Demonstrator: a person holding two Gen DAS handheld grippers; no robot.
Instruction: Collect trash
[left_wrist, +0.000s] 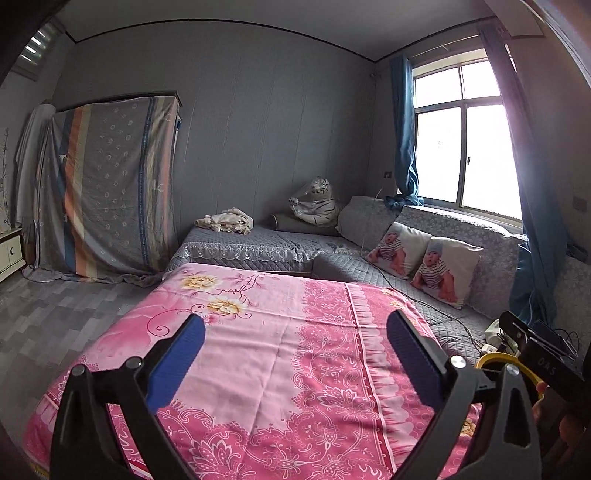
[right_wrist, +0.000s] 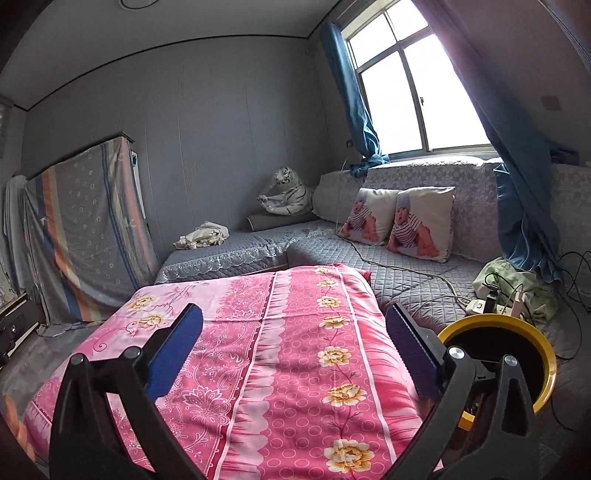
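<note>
My left gripper (left_wrist: 295, 354) is open and empty above a table covered with a pink flowered cloth (left_wrist: 280, 354). My right gripper (right_wrist: 295, 347) is also open and empty above the same pink cloth (right_wrist: 295, 350). A yellow-rimmed bin with a black inside (right_wrist: 517, 354) stands at the table's right edge, just right of my right gripper; its rim shows in the left wrist view (left_wrist: 495, 360) behind my right gripper's black body (left_wrist: 543, 354). No trash shows on the cloth.
A grey quilted corner sofa (right_wrist: 406, 266) runs behind and right of the table, with two baby-print cushions (right_wrist: 399, 221), a toy tiger (right_wrist: 288, 195) and crumpled cloth (right_wrist: 203, 234). A power strip with chargers and cables (right_wrist: 491, 304) lies by a green cloth. A draped cabinet (left_wrist: 107, 184) stands at left.
</note>
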